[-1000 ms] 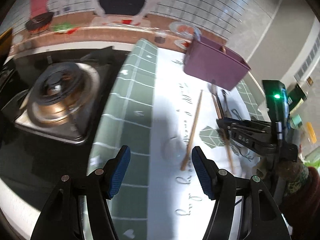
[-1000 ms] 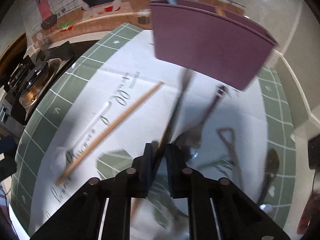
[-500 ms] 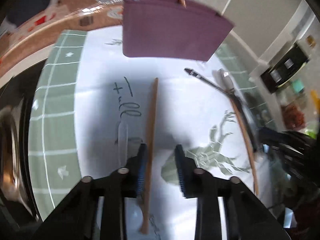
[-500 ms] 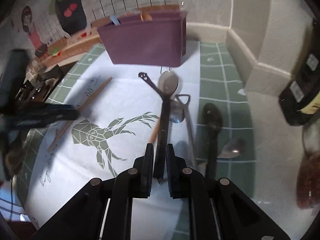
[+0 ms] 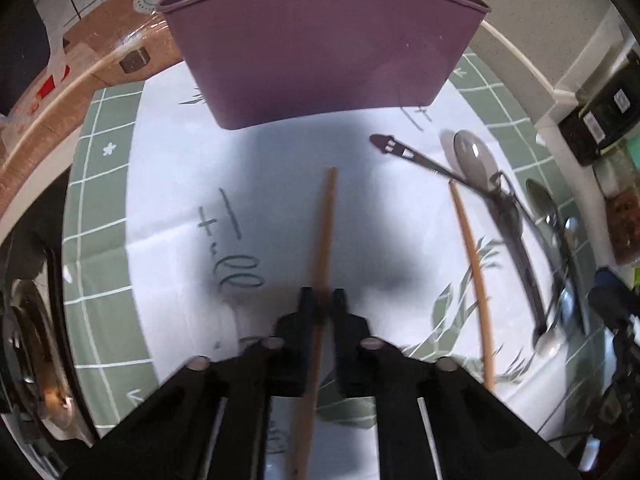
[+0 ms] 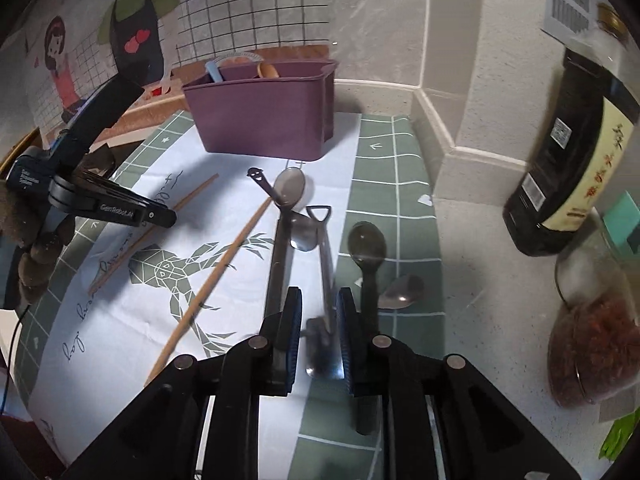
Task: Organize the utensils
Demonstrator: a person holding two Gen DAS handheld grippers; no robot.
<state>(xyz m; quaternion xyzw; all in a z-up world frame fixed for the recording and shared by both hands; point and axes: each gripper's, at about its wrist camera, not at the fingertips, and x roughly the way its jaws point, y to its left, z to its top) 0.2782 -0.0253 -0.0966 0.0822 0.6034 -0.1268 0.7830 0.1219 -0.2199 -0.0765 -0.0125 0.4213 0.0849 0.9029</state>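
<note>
A purple utensil caddy stands at the back of the mat and also shows in the right wrist view. My left gripper is shut on a wooden chopstick that points toward the caddy. A second chopstick lies to its right. My right gripper is open above the handles of a dark ladle-like utensil, a metal spoon and a black spoon lying on the mat.
A stove burner sits at the left. A dark sauce bottle and a glass jar of red flakes stand at the right by the wall. The green-and-white mat covers the counter.
My left gripper moved toward the caddy and closed on the chopstick. My right gripper let go of the dark utensil, opened and drew back to the right.
</note>
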